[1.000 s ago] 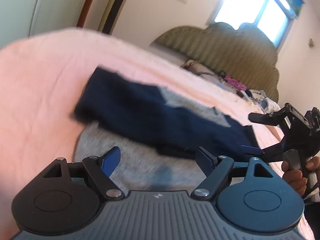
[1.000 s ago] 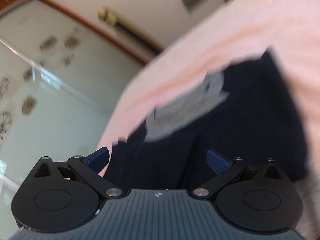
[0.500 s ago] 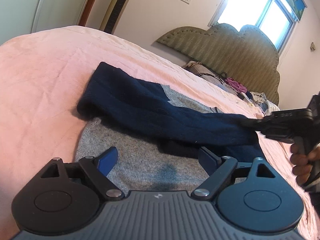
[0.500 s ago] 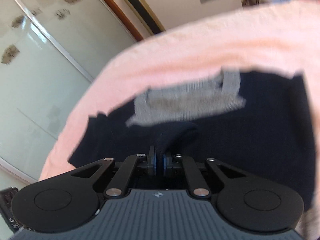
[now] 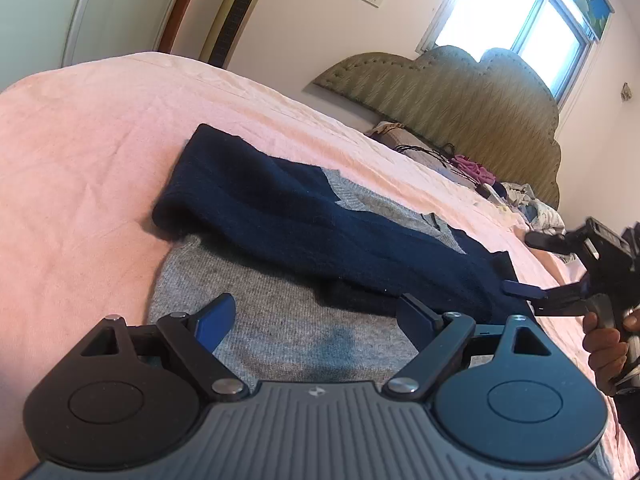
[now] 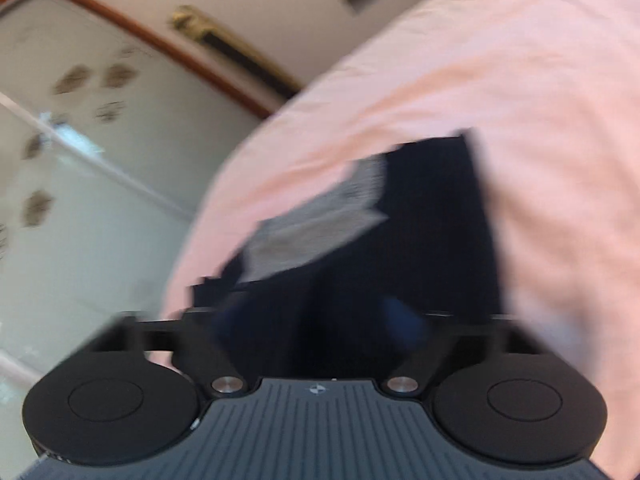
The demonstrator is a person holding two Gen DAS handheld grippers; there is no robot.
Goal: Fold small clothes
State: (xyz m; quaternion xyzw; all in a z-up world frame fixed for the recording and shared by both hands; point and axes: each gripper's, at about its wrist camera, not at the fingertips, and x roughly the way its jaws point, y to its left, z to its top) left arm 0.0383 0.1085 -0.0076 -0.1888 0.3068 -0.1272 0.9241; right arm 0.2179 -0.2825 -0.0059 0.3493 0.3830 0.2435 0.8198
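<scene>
A bed (image 5: 80, 128) with a pink sheet (image 5: 280, 108) holds the clothes. A sweater (image 5: 280, 216), gray with dark blue parts, lies flat on the sheet in the near middle, and one dark blue sleeve (image 5: 248, 192) is folded across it. At the far end, by the headboard (image 5: 460, 92), a small pile of clothes (image 5: 472, 168) lies on the bed.
</scene>
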